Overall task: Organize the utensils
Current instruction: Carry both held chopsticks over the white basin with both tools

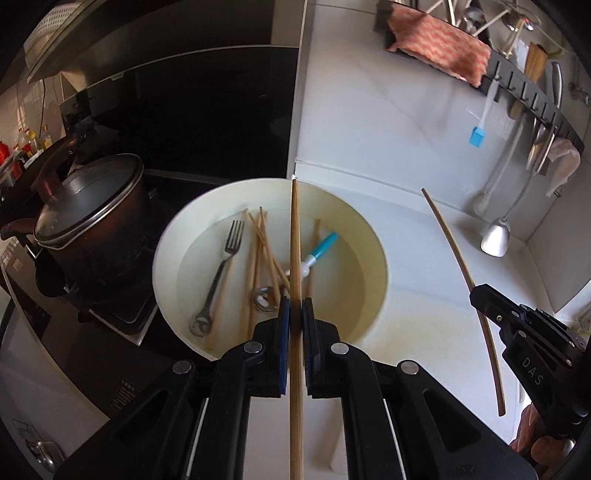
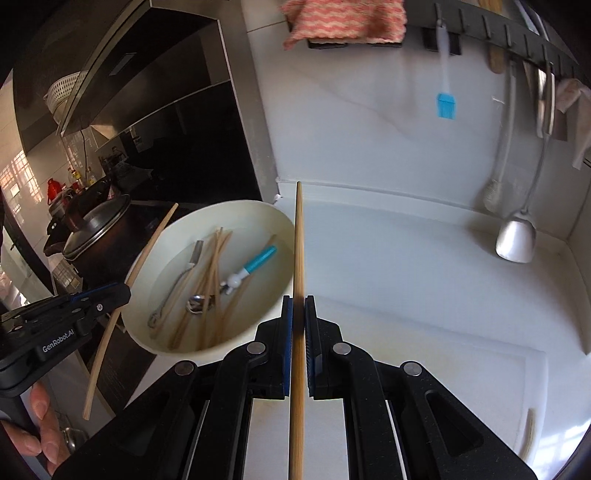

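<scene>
A white bowl [image 1: 184, 229] [image 2: 269, 221] on the counter holds several bamboo chopsticks [image 1: 258, 240] [image 2: 210, 266], a steel fork [image 1: 225, 258] [image 2: 177, 280], a spoon [image 1: 262, 299] [image 2: 197, 304] and a blue-handled tool [image 1: 321, 245] [image 2: 258, 264]. My left gripper [image 1: 296, 306] is shut on one chopstick [image 1: 295, 240], raised above the bowl. My right gripper [image 2: 298, 304] is shut on another chopstick [image 2: 299, 240], right of the bowl. Each gripper also shows in the other's view: the right gripper [image 1: 476, 293] and the left gripper [image 2: 125, 291], both with a chopstick.
A dark lidded pot [image 1: 88, 221] [image 2: 96, 229] stands on the stove left of the bowl. On the wall rail [image 1: 535, 99] hang a pink cloth [image 1: 436, 40] [image 2: 343, 18], a blue brush [image 1: 477, 136] [image 2: 446, 105] and a ladle [image 1: 495, 240] [image 2: 515, 242]. White counter [image 2: 406, 277] lies to the right.
</scene>
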Demonstrator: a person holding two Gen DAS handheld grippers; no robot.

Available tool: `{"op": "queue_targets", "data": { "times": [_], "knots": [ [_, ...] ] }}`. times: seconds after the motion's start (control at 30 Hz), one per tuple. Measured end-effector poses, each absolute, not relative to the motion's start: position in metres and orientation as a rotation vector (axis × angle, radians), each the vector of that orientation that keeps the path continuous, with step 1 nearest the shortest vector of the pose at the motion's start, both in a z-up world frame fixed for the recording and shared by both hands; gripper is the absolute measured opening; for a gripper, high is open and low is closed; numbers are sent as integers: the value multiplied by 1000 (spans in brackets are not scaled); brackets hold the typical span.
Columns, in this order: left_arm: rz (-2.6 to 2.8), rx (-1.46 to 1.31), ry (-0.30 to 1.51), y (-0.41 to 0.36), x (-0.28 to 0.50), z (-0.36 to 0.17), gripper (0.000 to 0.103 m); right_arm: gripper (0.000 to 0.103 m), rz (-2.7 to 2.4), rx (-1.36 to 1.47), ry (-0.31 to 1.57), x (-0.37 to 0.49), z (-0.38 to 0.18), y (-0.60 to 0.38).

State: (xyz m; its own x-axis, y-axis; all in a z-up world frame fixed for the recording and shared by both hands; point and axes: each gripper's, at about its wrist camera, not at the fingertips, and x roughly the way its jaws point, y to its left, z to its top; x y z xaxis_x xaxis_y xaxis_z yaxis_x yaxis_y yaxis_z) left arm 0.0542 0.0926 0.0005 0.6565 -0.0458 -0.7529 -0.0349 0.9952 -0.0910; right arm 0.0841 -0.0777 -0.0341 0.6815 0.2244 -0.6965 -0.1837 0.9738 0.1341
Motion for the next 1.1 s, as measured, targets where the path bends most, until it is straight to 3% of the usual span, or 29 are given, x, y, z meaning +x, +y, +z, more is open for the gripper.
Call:
{"op": "queue_targets", "data": {
  "times": [0.37,1.1],
  "knots": [
    [-77,-33,892,169,123,-16,7,6,176,130,853,148,-49,8],
    [-74,-58,1055,178,173,-75,8,6,192,90,1066,211,-122,45]
  ]
}}
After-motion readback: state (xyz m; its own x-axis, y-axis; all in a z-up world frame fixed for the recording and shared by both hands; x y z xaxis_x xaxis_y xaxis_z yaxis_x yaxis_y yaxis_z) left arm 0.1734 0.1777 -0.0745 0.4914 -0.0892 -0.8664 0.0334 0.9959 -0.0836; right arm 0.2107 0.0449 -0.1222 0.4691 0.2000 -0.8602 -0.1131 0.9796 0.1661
